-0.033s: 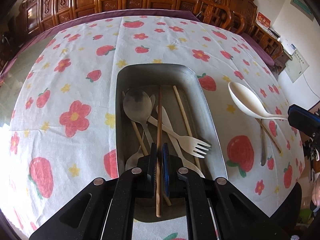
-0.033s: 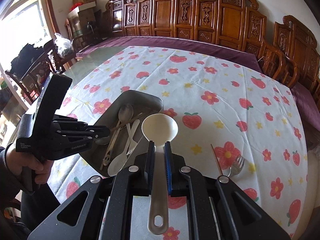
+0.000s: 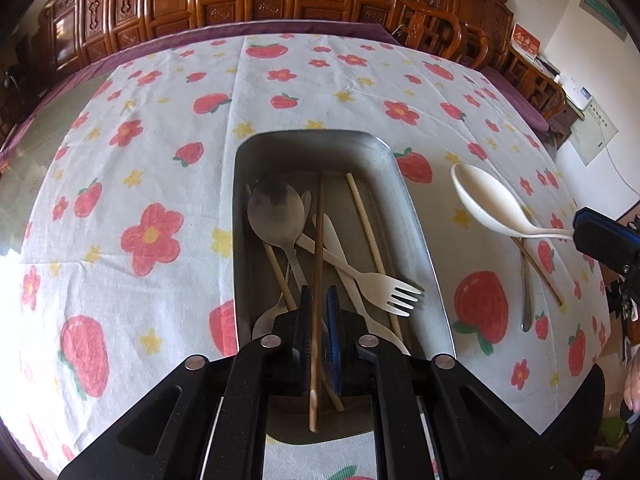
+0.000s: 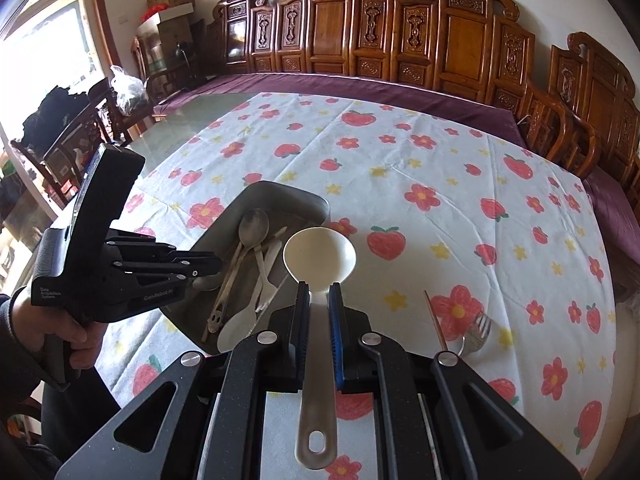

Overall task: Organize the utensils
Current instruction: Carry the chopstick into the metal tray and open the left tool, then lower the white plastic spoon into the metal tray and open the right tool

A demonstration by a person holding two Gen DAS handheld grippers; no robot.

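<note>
Chopstick (image 3: 318, 248), dark brown, runs lengthwise between the pads of the left tongs (image 3: 319, 312) over the metal tray (image 3: 416, 216); the pads stand a little apart from it on each side, so the tongs are narrow but loose. The right tongs (image 4: 319, 304) clamp the handle of a cream ladle (image 4: 319, 256), its bowl held above the tabletop (image 4: 440, 184) just beside the tray. A fork (image 4: 478, 332) and another chopstick (image 4: 434, 320) lie on the cloth to the right.

Bright daylight from window (image 4: 44, 52) (blown-out glare), strong fisheye warp w/ dark vignette corners.
</note>
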